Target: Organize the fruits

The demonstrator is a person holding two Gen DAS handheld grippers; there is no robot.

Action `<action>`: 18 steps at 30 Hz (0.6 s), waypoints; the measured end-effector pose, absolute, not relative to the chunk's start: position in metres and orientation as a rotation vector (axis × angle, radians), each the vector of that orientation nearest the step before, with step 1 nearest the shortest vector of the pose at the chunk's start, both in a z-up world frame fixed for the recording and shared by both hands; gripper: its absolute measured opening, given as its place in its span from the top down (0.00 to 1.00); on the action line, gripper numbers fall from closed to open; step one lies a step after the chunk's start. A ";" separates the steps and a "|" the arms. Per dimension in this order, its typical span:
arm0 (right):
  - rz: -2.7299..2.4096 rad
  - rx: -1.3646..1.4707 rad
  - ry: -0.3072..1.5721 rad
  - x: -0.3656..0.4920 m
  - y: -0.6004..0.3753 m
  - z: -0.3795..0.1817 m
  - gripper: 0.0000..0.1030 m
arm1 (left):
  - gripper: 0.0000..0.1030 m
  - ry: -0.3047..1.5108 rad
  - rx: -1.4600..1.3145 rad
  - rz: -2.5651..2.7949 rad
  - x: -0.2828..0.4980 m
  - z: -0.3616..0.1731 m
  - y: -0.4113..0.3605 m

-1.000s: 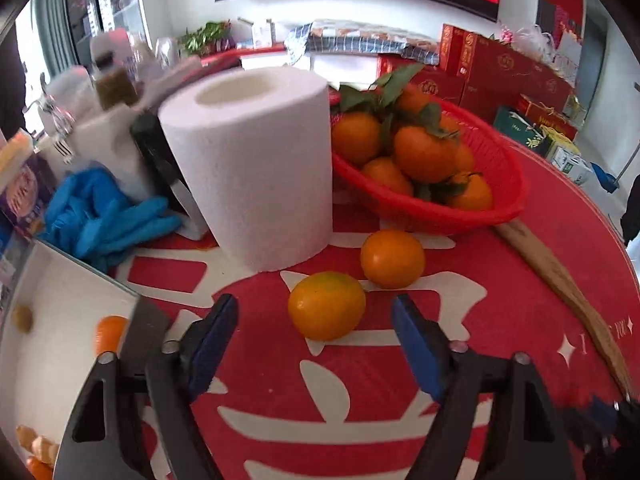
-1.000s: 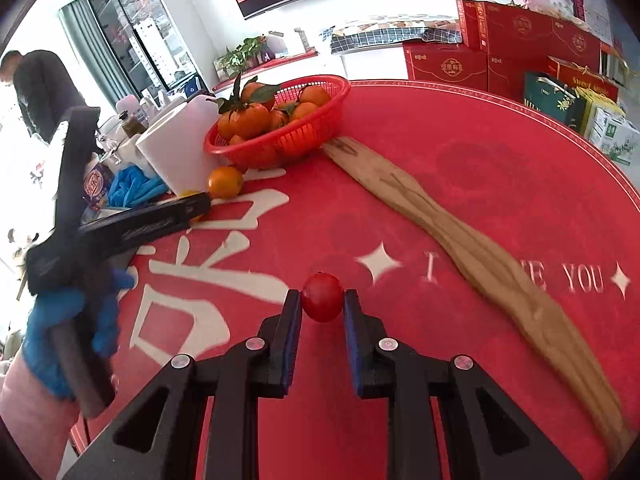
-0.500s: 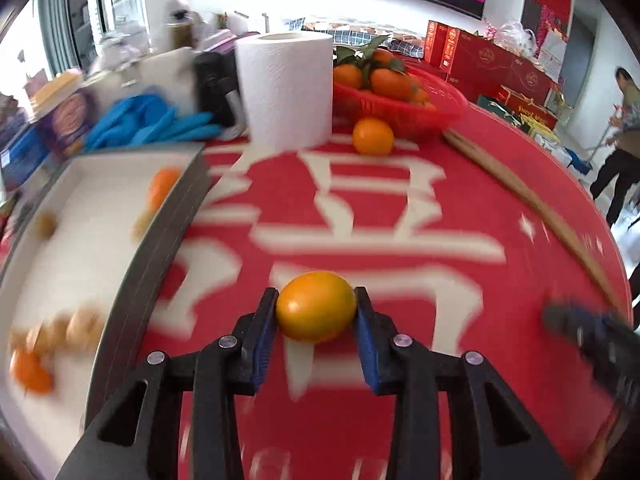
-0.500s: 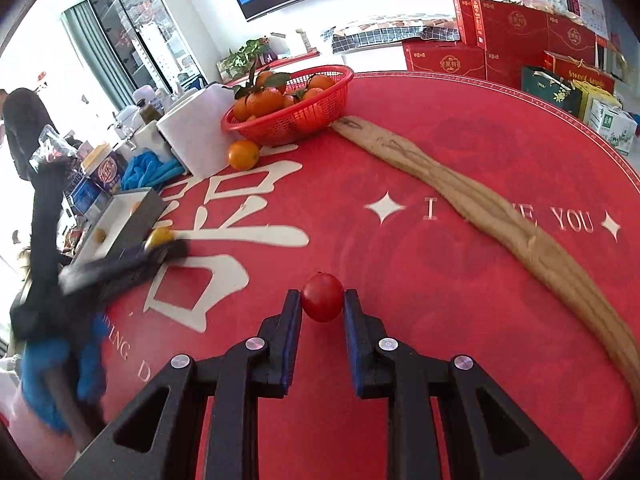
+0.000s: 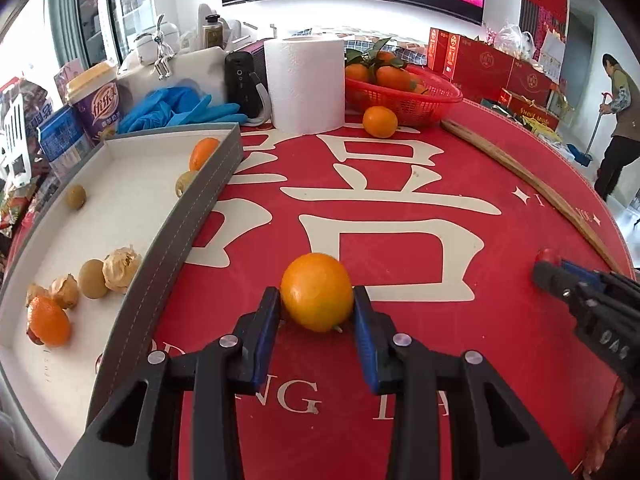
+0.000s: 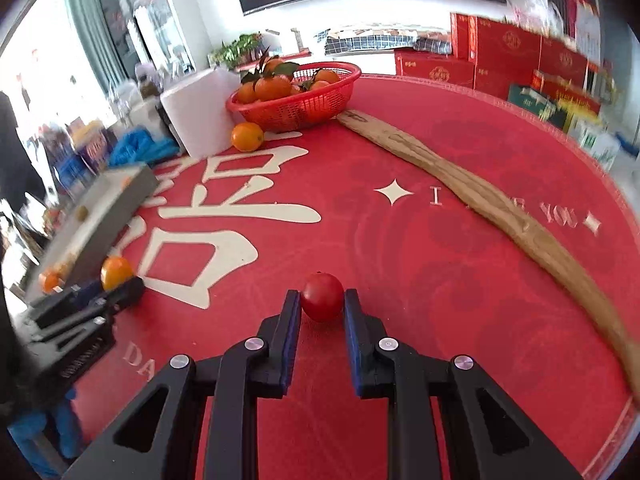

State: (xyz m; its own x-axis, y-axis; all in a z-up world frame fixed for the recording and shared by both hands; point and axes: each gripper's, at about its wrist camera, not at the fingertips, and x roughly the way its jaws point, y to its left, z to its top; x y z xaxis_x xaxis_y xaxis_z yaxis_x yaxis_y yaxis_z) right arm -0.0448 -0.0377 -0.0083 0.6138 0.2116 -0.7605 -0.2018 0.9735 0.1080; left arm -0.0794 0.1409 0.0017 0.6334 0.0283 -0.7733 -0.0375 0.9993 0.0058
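Observation:
My left gripper (image 5: 316, 300) is shut on an orange (image 5: 317, 291), held above the red tablecloth just right of the grey-walled tray (image 5: 188, 216). That tray holds two small oranges (image 5: 49, 320), longans and husked fruits. My right gripper (image 6: 321, 300) is shut on a small red tomato (image 6: 322, 297) over the cloth; in the left wrist view it shows at the right edge (image 5: 550, 266). The right wrist view catches the left gripper (image 6: 116, 280) with its orange (image 6: 116, 271) beside the tray (image 6: 100, 216). A loose orange (image 5: 380, 121) lies before the red basket (image 5: 404, 98) of leafy oranges.
A paper towel roll (image 5: 306, 84) stands left of the basket, with blue gloves (image 5: 176, 110), a black device and snack packs behind the tray. A long wooden strip (image 6: 480, 196) crosses the cloth's right side. Red boxes line the back; a person (image 5: 618, 128) stands far right.
My left gripper closed on the nearer orange, lifted it and drew back from the roll to beside the tray. The right gripper kept its tomato and swung a little left.

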 end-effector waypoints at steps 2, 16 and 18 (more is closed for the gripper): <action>0.217 -0.062 0.870 -0.045 -0.026 -0.009 0.78 | 0.62 0.884 -0.009 0.039 -0.080 0.002 0.141; 0.224 -0.079 0.862 -0.043 -0.019 -0.011 0.78 | 0.62 0.884 -0.011 0.038 -0.080 0.002 0.141; 0.223 -0.080 0.862 -0.043 -0.019 -0.011 0.78 | 0.62 0.884 -0.010 0.038 -0.080 0.001 0.141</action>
